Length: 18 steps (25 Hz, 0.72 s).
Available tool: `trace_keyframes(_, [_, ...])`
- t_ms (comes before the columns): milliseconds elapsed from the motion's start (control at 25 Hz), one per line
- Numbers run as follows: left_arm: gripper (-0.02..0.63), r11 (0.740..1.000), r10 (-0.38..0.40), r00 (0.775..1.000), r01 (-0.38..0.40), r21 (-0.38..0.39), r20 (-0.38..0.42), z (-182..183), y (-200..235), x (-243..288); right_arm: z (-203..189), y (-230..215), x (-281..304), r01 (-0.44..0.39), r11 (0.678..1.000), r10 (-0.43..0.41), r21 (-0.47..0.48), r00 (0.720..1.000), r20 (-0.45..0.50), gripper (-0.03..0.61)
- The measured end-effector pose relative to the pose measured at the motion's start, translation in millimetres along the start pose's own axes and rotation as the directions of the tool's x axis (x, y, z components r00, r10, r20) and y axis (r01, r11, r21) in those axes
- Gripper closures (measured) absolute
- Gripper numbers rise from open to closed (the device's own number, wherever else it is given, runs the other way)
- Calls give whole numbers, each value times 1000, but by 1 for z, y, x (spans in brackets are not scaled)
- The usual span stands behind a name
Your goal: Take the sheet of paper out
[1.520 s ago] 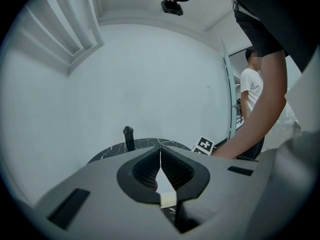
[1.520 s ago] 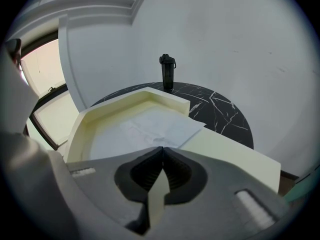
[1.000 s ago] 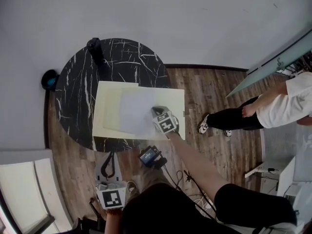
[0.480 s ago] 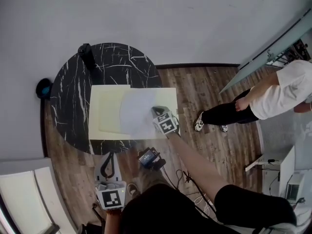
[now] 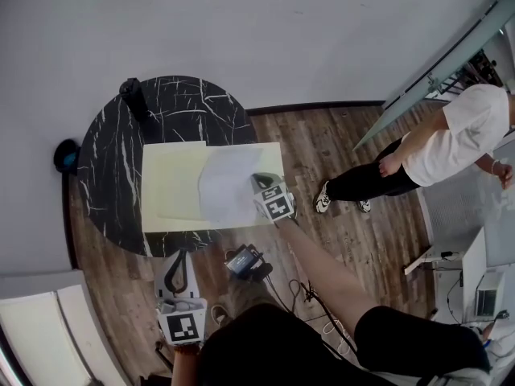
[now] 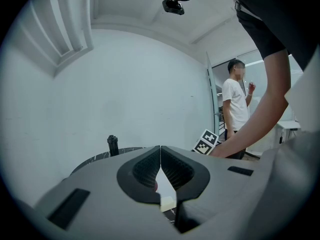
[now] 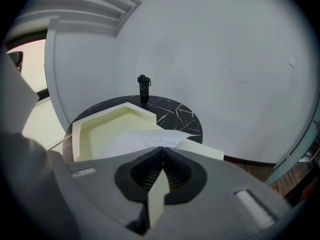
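While the left gripper (image 6: 160,153) is held low by the person's body, its fingers (image 6: 142,170) pressed together on nothing, the right gripper (image 7: 161,150) is closed on the near edge of the sheet of paper (image 5: 225,185). Most of the sheet is seen lying over the shallow yellow tray (image 5: 165,185) on the round black bench (image 5: 109,163). Only a thin margin appears pinched, so it could be lost by a quick pull, or creased or torn against the tray's rim. 1 dark bottle (image 5: 133,95) is seen at the bench's far edge.
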<state>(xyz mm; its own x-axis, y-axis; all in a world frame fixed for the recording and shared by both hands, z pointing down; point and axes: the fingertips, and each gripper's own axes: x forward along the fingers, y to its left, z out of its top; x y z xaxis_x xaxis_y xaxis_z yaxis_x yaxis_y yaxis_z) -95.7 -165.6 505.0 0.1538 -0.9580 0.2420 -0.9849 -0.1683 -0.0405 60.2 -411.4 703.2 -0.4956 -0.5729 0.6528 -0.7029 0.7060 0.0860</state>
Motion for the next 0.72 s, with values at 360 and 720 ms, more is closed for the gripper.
trace_keyframes(360, [609,999,-31,999,32,-4,33,5,-12,-16,11,-7,-45,58,998,-59,10,996,65,581])
trace_keyframes(720, [609,998,-65,995,64,15,73,14,-24,-36,14,-11,-97,127,992,-129,25,982,135,581])
